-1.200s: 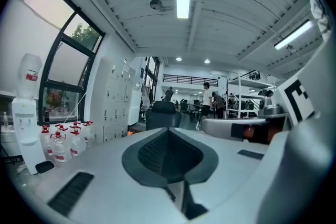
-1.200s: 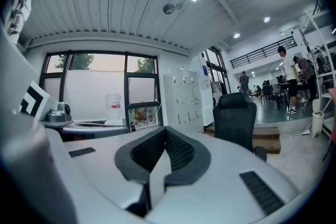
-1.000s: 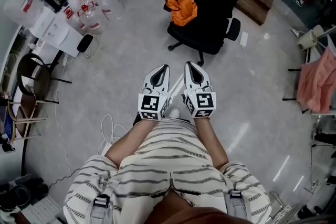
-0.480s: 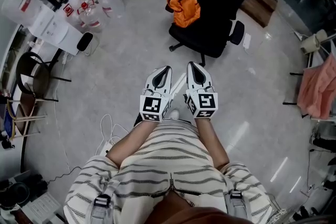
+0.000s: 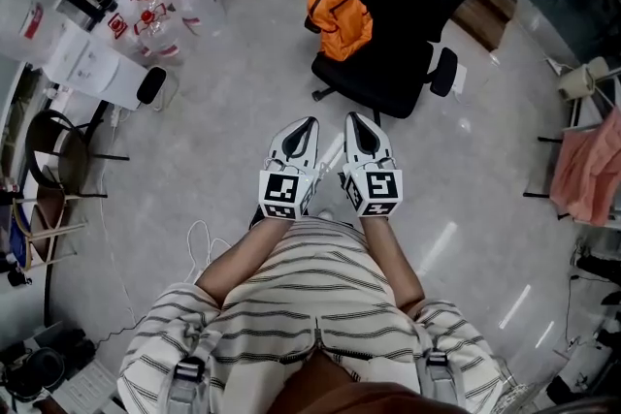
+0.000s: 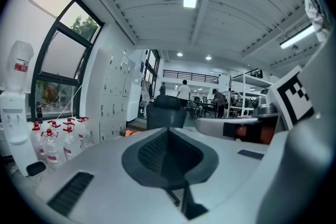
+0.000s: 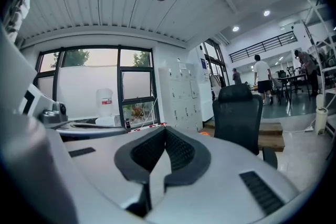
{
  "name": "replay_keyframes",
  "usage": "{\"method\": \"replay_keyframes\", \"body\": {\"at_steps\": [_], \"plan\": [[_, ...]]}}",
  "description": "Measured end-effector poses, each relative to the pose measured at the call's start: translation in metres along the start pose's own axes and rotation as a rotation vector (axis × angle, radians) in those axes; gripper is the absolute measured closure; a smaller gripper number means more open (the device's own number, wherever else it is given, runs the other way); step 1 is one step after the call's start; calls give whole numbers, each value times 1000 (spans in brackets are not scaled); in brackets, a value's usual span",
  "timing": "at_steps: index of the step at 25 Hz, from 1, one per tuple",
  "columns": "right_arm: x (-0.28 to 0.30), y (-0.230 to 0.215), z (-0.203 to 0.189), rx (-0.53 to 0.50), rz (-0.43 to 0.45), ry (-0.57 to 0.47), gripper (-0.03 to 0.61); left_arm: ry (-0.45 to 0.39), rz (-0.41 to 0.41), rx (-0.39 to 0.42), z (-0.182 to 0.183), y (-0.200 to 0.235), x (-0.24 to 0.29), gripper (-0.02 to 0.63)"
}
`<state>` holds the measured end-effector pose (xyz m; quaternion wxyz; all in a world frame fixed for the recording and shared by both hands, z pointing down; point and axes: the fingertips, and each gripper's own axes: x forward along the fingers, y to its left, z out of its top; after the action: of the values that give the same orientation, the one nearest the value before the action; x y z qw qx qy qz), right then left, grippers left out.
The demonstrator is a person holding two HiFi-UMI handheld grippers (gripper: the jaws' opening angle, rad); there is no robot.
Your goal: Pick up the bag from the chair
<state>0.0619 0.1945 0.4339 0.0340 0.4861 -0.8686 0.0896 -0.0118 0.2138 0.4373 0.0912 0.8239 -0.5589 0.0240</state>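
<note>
Two hand-held grippers sit side by side in front of your striped shirt (image 5: 310, 291) in the head view. Your left hand-held gripper (image 5: 304, 127) and right hand-held gripper (image 5: 355, 122) both point toward the black chair (image 5: 412, 24).

— And your orange bag (image 5: 338, 15) rests on that chair's left side, well apart from both tips.

In your left gripper view the jaws are clenched with nothing between them. The chair (image 6: 166, 113) is ahead, with a sliver of the bag (image 6: 134, 132) low at its left.

— Your right gripper view shows the jaws clenched too, and empty. The chair (image 7: 239, 113) stands to the right, and the bag (image 7: 205, 134) is an orange speck beside it.
</note>
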Motion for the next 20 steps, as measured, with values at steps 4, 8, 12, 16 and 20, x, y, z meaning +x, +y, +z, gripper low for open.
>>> {"method": "replay_keyframes", "body": {"at_steps": [4, 8, 12, 16, 20], "plan": [[40, -21, 13, -1, -18, -3, 560, 0, -18, 6, 13, 17, 40, 591], [77, -38, 32, -6, -50, -5, 560, 1, -43, 3, 30, 38, 76, 591], [113, -48, 45, -1, -79, -1, 560, 10, -68, 0, 44, 63, 109, 591], [146, -52, 53, 4, -102, 4, 560, 14, -98, -6, 54, 84, 133, 591], [177, -52, 59, 2, -119, 6, 560, 18, -123, -13, 62, 107, 156, 589]]}}
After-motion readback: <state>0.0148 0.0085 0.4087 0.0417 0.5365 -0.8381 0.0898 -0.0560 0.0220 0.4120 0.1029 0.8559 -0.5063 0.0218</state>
